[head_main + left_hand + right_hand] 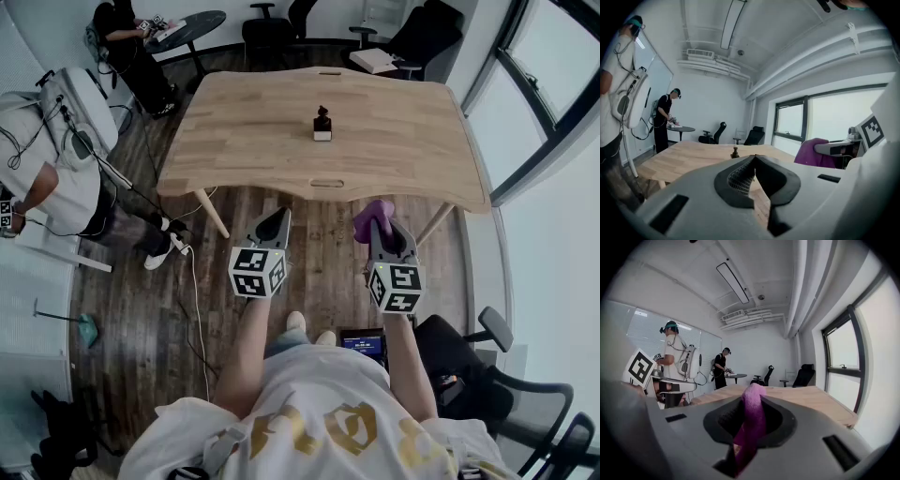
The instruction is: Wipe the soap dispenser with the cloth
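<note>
A small dark soap dispenser (322,124) on a white base stands near the middle of the wooden table (394,141); in the left gripper view the dispenser (735,153) shows far off. Both grippers hang short of the table's near edge. My right gripper (380,223) is shut on a purple cloth (371,217), which sticks up between its jaws as a folded strip (751,423). My left gripper (277,223) is shut with nothing in it (754,161). The cloth (814,153) also shows at the right of the left gripper view.
Office chairs (427,33) and a small round table (192,26) stand beyond the wooden table. Two people stand at the left, one near (47,159), one far (127,42). A window wall (548,94) runs along the right. Another chair (487,375) is behind me.
</note>
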A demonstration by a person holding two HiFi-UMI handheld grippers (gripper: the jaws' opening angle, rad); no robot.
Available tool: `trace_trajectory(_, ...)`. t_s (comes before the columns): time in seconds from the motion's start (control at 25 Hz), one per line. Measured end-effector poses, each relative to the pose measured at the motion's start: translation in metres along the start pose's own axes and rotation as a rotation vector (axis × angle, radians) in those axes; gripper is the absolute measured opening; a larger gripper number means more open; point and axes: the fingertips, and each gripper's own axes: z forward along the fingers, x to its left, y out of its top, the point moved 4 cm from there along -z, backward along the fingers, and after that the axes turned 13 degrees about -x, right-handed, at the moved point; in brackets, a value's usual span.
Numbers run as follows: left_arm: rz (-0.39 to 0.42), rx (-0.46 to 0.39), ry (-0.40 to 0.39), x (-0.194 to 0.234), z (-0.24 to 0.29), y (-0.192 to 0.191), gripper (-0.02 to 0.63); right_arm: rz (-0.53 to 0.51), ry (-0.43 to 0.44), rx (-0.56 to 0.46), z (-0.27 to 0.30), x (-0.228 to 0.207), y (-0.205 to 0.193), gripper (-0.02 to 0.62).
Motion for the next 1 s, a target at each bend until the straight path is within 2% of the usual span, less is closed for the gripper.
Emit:
trace_trajectory(0.24,-0.012,0.016,0.025,0.004,-0.012,-0.003,0.009,0.022,0.01,0.027,-0.008,0.004,-0.008,0.052)
trace_trajectory(0.68,0.008,-0.004,0.021,-0.004,-0.009,0.006,0.009,0.043,0.035,-0.006,-0.007,-0.001,0.002,0.052)
trace_trajectory(1.0,0.01,0.003,0.026,0.0,0.005,-0.001,0.009,0.056,0.022,-0.008,0.004,-0.017,-0.005,0.053)
